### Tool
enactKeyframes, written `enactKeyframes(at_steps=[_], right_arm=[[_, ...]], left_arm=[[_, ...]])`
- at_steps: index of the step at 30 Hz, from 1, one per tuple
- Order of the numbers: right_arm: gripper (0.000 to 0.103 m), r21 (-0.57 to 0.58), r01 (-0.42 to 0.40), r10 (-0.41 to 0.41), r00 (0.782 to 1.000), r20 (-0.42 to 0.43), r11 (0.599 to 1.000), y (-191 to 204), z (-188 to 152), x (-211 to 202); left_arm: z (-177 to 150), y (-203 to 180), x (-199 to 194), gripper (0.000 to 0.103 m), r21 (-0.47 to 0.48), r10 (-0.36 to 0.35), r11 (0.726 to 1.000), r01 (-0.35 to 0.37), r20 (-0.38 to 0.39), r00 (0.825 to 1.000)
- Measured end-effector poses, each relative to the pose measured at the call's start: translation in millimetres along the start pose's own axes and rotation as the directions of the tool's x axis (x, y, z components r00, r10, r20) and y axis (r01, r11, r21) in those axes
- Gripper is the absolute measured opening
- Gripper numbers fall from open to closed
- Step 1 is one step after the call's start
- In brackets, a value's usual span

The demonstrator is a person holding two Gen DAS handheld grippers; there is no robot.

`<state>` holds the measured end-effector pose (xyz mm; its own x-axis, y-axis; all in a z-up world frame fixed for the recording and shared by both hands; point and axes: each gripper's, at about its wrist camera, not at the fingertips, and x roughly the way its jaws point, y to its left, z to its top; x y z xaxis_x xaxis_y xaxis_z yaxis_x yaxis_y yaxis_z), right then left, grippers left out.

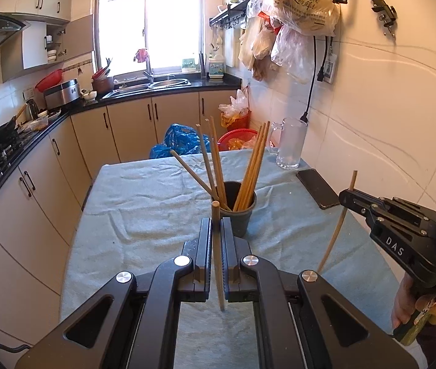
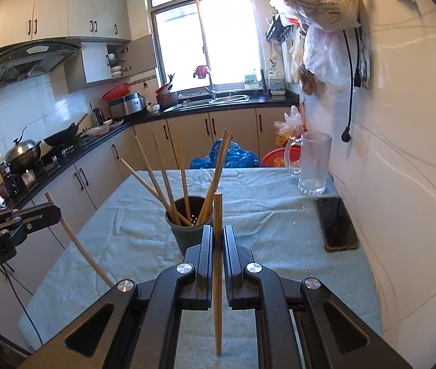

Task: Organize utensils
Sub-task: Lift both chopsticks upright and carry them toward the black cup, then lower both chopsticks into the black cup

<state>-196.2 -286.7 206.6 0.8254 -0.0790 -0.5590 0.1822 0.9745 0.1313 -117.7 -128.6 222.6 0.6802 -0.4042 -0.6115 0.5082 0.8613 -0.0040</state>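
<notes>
- A cloth-covered table [image 1: 144, 215] stands against the wall on its right, with the counter [image 1: 12, 150] running along its left and the sink [image 2: 218, 100] behind it.
- A cup [image 1: 238, 215] stands near the table's middle, with chopsticks [image 1: 253, 166] leaning in it.
- A glass mug [image 2: 313, 163] stands at the far right corner; a phone [image 2: 336, 224] lies in front of it, beside the wall.
- The left gripper [image 1: 217, 224] and right gripper [image 2: 217, 230] sit before the cup, each clamping one chopstick [image 1: 218, 264] upright between its jaws.
- Bags [image 1: 184, 141] lie behind the table.
</notes>
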Motion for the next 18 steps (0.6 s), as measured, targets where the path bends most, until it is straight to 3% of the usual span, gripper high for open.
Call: enactKeyframes(at_steps=[7, 18], right_arm=[[0.007, -0.007, -0.007, 0.007, 1.0, 0.02, 1.0, 6.0, 24.1, 2.7], [0.007, 0.003, -0.059, 0.059, 0.996, 0.073, 0.998, 11.4, 81.7, 9.6]], left_arm=[[26.4, 11.8, -14.4, 0.005, -0.002, -0.04, 0.999, 0.04, 0.017, 0.999], [97.1, 23.8, -22.2, 0.005, -0.064, -0.126, 0.989, 0.134, 0.108, 0.986]])
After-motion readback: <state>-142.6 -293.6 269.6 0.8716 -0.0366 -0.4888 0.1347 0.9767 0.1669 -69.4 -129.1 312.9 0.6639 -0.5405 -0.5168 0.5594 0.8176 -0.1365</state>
